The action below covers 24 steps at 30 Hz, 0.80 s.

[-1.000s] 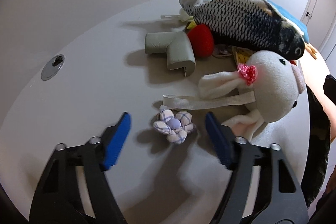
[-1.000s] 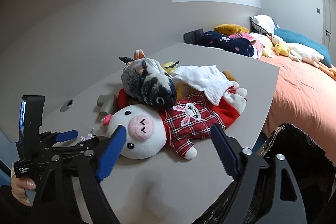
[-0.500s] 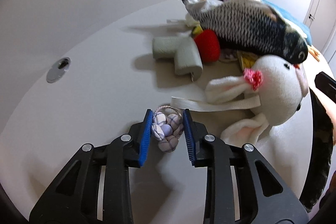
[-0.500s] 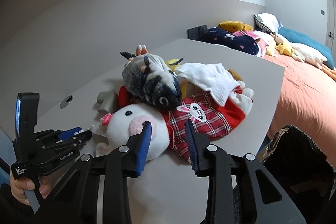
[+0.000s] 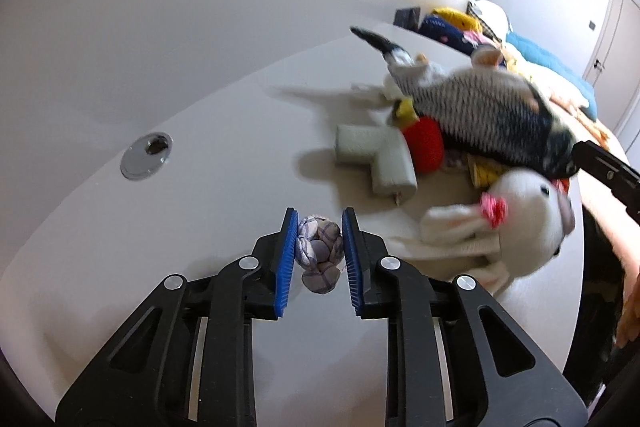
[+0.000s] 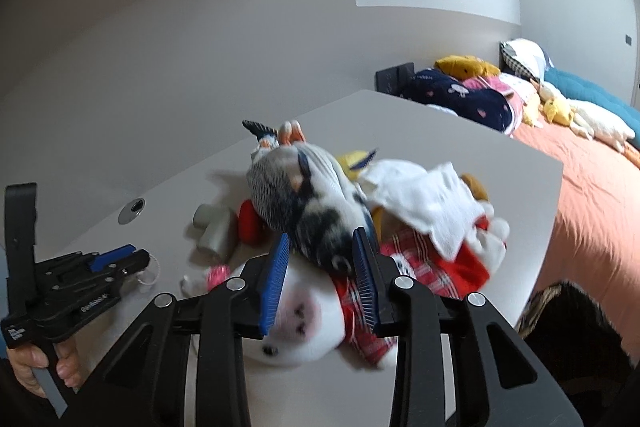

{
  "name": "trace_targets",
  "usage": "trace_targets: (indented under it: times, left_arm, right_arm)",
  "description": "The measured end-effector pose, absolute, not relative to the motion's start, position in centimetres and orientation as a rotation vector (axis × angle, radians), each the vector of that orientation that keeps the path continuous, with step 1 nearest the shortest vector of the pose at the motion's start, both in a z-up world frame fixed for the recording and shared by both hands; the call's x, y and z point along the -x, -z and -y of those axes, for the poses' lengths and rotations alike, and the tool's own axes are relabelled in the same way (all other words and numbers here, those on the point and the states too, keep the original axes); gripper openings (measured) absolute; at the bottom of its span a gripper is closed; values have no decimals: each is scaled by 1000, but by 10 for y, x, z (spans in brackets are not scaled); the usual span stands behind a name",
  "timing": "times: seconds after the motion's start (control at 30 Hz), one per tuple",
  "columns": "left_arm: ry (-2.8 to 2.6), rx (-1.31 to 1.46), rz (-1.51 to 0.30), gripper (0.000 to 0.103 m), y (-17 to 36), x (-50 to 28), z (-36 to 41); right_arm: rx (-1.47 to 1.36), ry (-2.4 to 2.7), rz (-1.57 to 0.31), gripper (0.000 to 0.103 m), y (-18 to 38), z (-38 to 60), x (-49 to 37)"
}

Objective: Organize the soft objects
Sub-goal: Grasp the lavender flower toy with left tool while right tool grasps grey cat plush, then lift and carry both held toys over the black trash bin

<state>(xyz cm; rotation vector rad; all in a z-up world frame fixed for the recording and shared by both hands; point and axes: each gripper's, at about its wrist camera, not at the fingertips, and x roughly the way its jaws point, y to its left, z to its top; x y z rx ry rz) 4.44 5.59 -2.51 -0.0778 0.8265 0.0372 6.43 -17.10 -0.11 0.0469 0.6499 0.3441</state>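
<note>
Both grippers have just been closing since the earlier frames, each now with a toy between its pads, and the pile on the desk looks blurred.

Left wrist view: left gripper [image 5: 319, 249] has its blue pads pressed against the two sides of a small plaid fabric flower [image 5: 319, 253], which bulges out in front of the fingertips and hangs a little below them. Ahead and to the right of the fingers on the white desk [image 5: 224, 195]: a grey L-shaped foam piece [image 5: 380, 157], a red plush part [image 5: 426, 145] touching it, and the striped plush fish [image 5: 484, 113] lying across the heap. Just right of the right finger lies a white plush pig [image 5: 528, 227] with a pink bow (blurred). Left of the fingers, well apart, sits a silver cable grommet [image 5: 146, 155].

Right wrist view: right gripper [image 6: 323, 259] is clamped on the head end of the plush fish [image 6: 312, 203], pads touching both sides. Under the fingers lies the pig's white face [image 6: 300, 323]; its red plaid outfit [image 6: 420, 267] spreads right of the right finger, with a white cloth [image 6: 424, 195] beyond. Far left of the fingers, a hand [image 6: 44, 367] grips the other tool. An orange bed [image 6: 592, 211] lies right of the desk.
</note>
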Motion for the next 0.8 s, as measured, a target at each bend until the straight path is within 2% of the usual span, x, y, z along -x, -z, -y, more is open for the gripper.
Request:
trace_targets:
  times: [0.13, 0.27, 0.6, 0.63, 0.67, 0.73, 0.8]
  left_arm:
    - [-45, 97, -805, 21, 17, -54, -64]
    - [-55, 106, -804, 21, 15, -64, -71]
    - [-61, 115, -825, 21, 20, -76, -80]
    - [-62, 115, -825, 21, 21, -76, -80]
    - [-62, 115, -825, 21, 21, -76, -81]
    - [-62, 113, -824, 21, 20, -75, -79]
    - [-62, 113, -824, 21, 20, -75, -79]
  right_arm:
    - [-17, -354, -639, 35, -5, 162, -82]
    - [2, -377, -637, 47, -10, 154, -100]
    - [74, -382, -682, 47, 1, 133, -138]
    - [97, -375, -691, 44, 4, 131, -141]
    - [106, -371, -692, 32, 6, 130, -141]
    - [107, -382, -692, 22, 8, 129, -140]
    - [91, -395, -685, 17, 7, 130, -138]
